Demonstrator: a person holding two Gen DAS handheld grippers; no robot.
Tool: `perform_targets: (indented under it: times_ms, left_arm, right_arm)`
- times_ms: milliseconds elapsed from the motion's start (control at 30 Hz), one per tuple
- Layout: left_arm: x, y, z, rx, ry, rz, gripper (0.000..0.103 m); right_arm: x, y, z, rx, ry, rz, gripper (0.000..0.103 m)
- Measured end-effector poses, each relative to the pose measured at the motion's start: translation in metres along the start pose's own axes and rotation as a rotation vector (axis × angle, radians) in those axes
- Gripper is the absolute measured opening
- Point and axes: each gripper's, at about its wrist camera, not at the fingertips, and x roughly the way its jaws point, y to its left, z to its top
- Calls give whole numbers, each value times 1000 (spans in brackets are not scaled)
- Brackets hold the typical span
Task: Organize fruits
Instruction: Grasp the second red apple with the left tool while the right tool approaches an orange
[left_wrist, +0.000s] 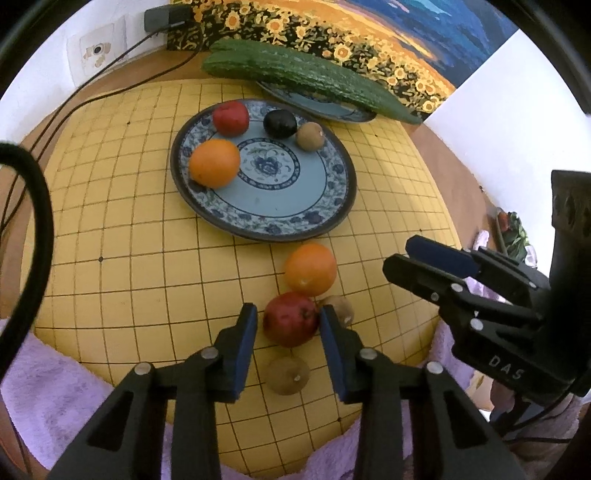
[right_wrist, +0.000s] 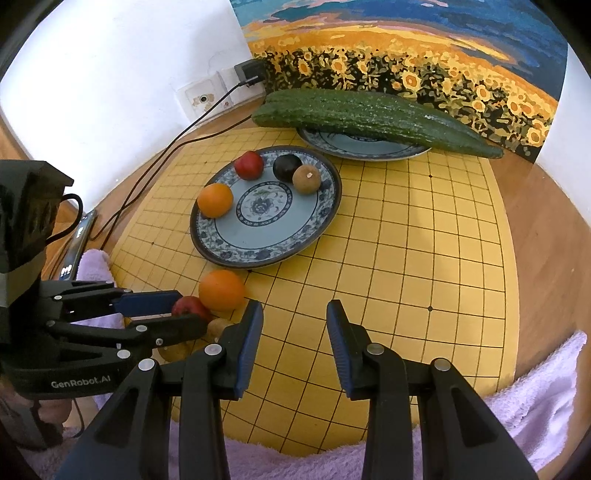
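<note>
Left gripper (left_wrist: 288, 328) is open w/ its pads either side of the red apple (left_wrist: 291, 319) near the board's (left_wrist: 129, 258) front edge, not clamped yet. Imo close slow & centred, the orange (left_wrist: 311, 269) touches it. Right gripper (right_wrist: 294, 332) open, holding nothing. Plate (left_wrist: 332, 218) sits mid-board.

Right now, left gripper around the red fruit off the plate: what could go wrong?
1. The left gripper straddles the red fruit, still open; the orange and a kiwi crowd it and may get knocked rolling.
2. The front kiwi lies under the jaws and could be clipped.
</note>
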Motion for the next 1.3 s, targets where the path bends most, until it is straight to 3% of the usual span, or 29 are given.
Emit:
perform_targets:
  times_ms: [333, 700, 1300]
  left_arm:
    - [-3, 2, -2, 4, -15, 0, 33]
    - [-21, 23, -1, -62, -87, 87, 33]
    - [-29, 39, -1, -95, -119, 123, 33]
  right_arm:
    - [5, 4, 2, -14, 12, 8, 37]
    - [12, 18, 4, -44, 26, 70, 37]
    - [36, 55, 2, -151, 76, 116, 37]
